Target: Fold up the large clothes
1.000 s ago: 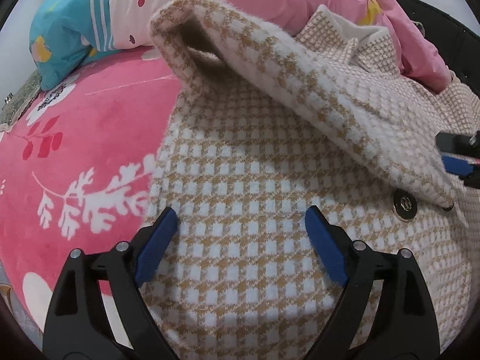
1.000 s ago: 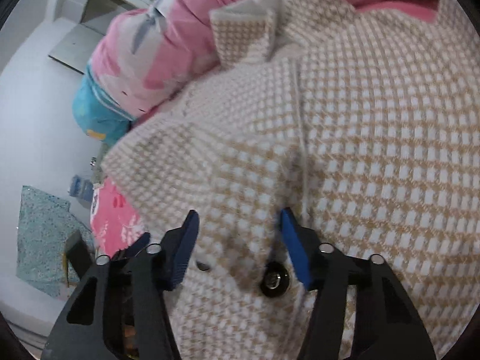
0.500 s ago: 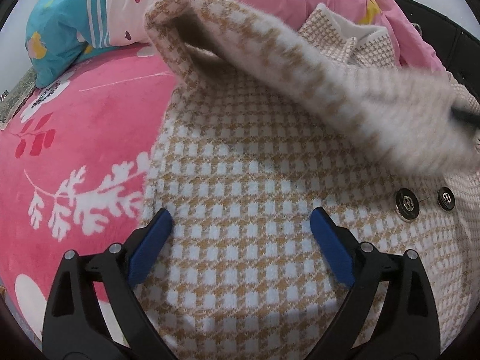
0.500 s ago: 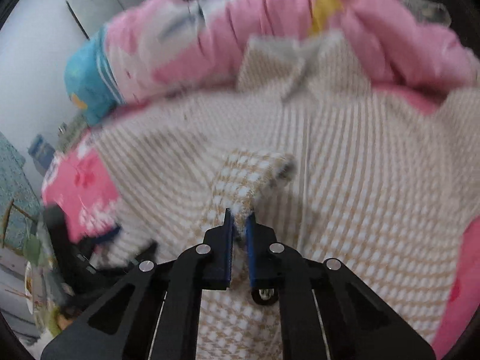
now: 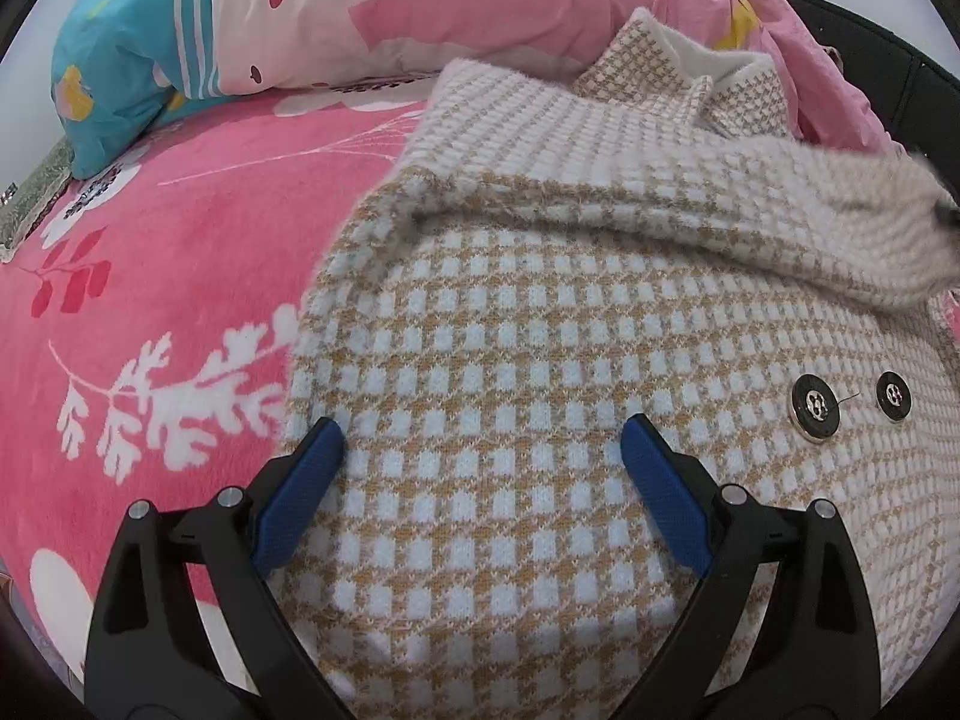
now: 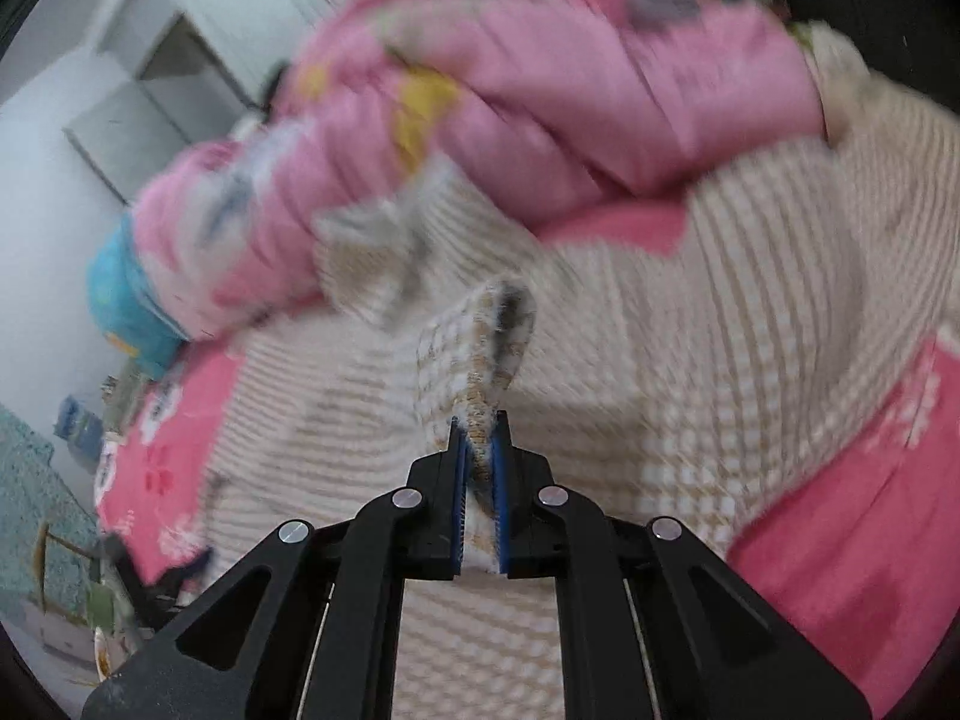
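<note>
Pulled rightward since before, coat (image 5: 510, 420) sleeve (image 6: 474, 360) sits pinched in right gripper (image 6: 480, 468); left gripper (image 5: 480, 468) gapes empty.

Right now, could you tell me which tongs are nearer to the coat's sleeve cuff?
Right. The right tongs are shut on the sleeve cuff, holding it up off the coat. The left tongs hover open over the coat's body, apart from the cuff.

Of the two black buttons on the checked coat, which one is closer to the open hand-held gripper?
The larger button, left of the smaller button, lies closer to the left hand-held gripper, by its right finger.
</note>
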